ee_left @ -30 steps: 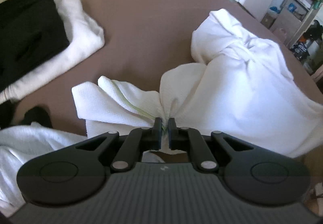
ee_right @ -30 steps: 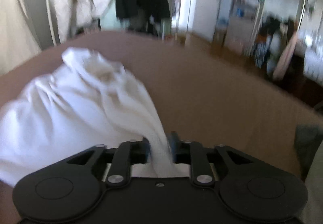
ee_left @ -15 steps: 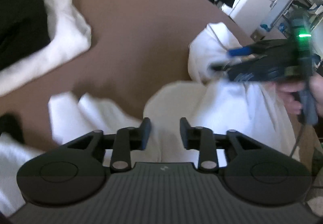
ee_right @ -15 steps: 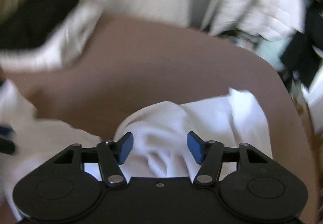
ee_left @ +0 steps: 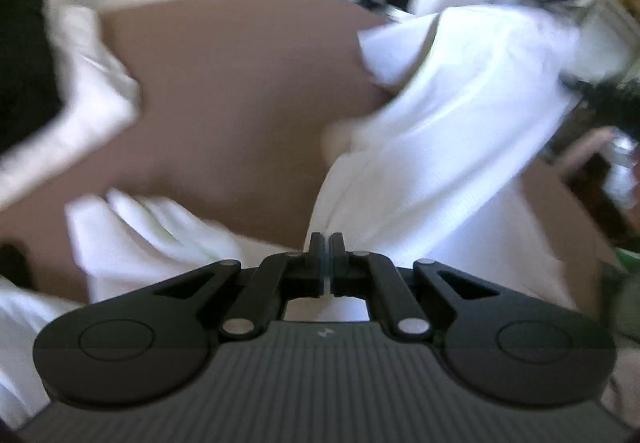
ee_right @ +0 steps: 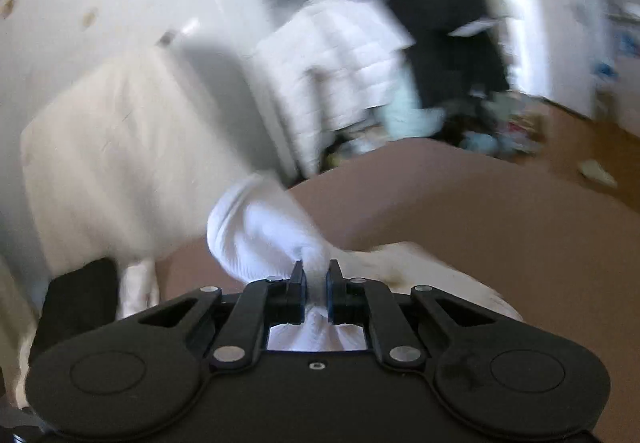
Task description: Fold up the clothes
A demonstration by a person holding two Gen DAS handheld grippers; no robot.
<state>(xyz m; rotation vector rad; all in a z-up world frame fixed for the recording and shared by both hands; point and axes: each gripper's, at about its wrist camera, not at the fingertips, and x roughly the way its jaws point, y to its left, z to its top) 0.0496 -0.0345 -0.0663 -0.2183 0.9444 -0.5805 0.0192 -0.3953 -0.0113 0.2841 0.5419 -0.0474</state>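
A brown bed surface (ee_left: 240, 91) fills the middle of both views, with a cluttered, blurred room behind it. No readable writing shows; only a small pale mark sits on the left gripper's body. The left gripper (ee_left: 325, 243), at lower centre, is clenched on an edge of the white garment (ee_left: 460, 131), which stretches toward the upper right. The right gripper (ee_right: 316, 275) pinches a bunch of the same white cloth, jaws nearly together. Folded white and black clothes (ee_left: 48, 83) lie at the left.
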